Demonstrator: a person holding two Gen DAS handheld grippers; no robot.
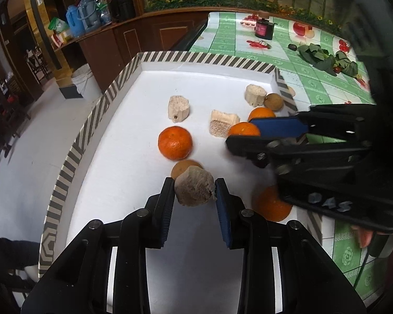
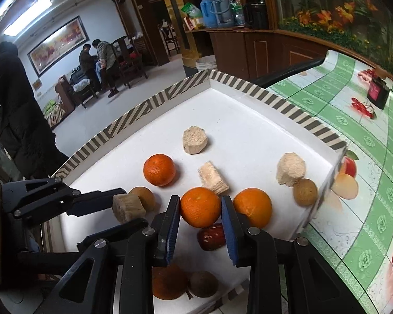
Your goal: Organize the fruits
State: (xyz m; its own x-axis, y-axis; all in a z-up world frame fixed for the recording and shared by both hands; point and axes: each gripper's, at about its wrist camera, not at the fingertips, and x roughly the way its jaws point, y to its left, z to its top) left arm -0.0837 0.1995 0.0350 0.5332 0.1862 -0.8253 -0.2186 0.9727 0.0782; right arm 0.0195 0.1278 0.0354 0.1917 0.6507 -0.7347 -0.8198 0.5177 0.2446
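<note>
My left gripper (image 1: pixel 195 191) is shut on a beige fibrous chunk (image 1: pixel 195 185) just above the white tray with a striped rim (image 1: pixel 91 128). A brown round fruit (image 1: pixel 183 167) lies right behind the chunk. In the right wrist view my right gripper (image 2: pixel 200 209) is shut on an orange (image 2: pixel 200 206), both blue pads against its sides, above a red date (image 2: pixel 212 236). The left gripper with its chunk (image 2: pixel 128 206) shows at the left of that view. Loose oranges (image 2: pixel 159 169) (image 2: pixel 252 206), several beige chunks (image 2: pixel 195 140) and a brown fruit (image 2: pixel 305 192) lie on the tray (image 2: pixel 154 102).
Under my right gripper lie another orange (image 2: pixel 167 281) and a brown fruit (image 2: pixel 203 284). A green checked tablecloth (image 1: pixel 314 89) lies to the right of the tray, with a black jar (image 1: pixel 264 28) and leafy greens (image 1: pixel 327 59). Two people (image 2: pixel 99 62) stand far back.
</note>
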